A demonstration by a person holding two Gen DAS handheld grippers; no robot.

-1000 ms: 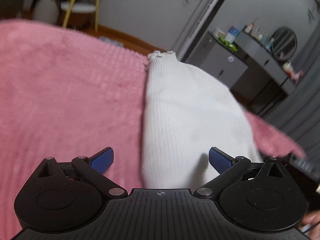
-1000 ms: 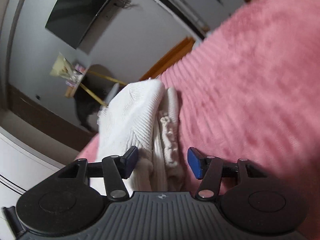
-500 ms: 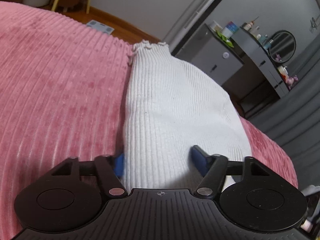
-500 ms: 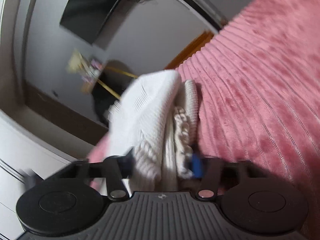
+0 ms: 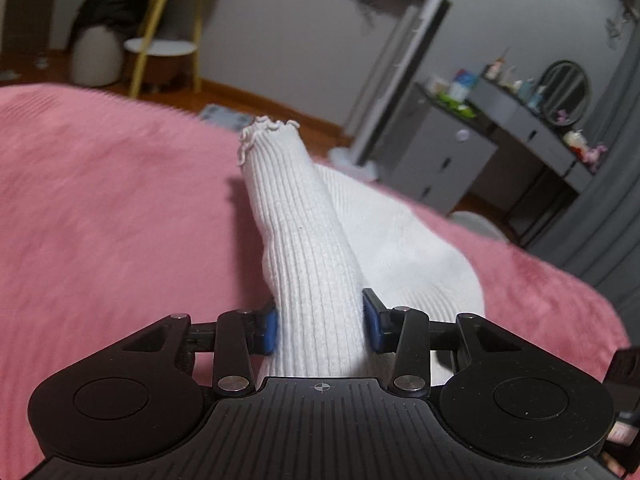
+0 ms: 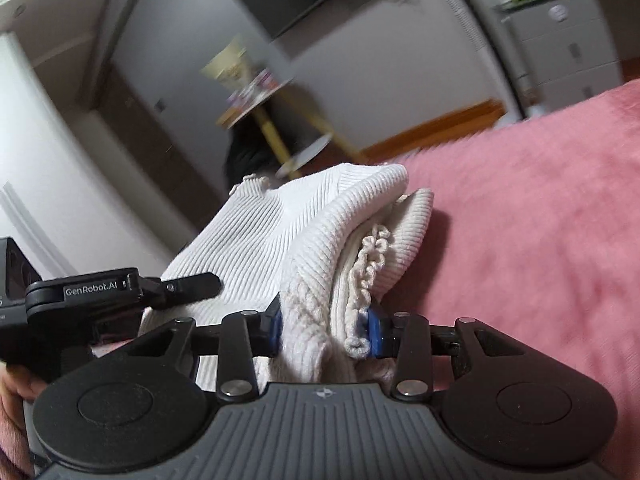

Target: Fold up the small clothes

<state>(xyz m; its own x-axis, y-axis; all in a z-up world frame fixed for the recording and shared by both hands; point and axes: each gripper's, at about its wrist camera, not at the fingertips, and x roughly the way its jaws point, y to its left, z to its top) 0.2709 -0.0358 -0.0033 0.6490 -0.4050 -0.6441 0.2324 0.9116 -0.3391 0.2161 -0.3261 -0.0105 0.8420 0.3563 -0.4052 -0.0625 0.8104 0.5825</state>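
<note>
My left gripper (image 5: 322,330) and my right gripper (image 6: 325,328) are both closing, pads pinching bunched folds of the white ribbed garment (image 5: 304,248), which lies on the pink bedspread (image 5: 100,208) between them.

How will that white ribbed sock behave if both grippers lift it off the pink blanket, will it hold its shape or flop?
The white sock is likely floppy: it bunches into a ridge as the closing left gripper squeezes it. The right gripper, also closing, holds creased layers, so free ends will probably droop. The ribbed knit should resist slipping on the pads.
</note>
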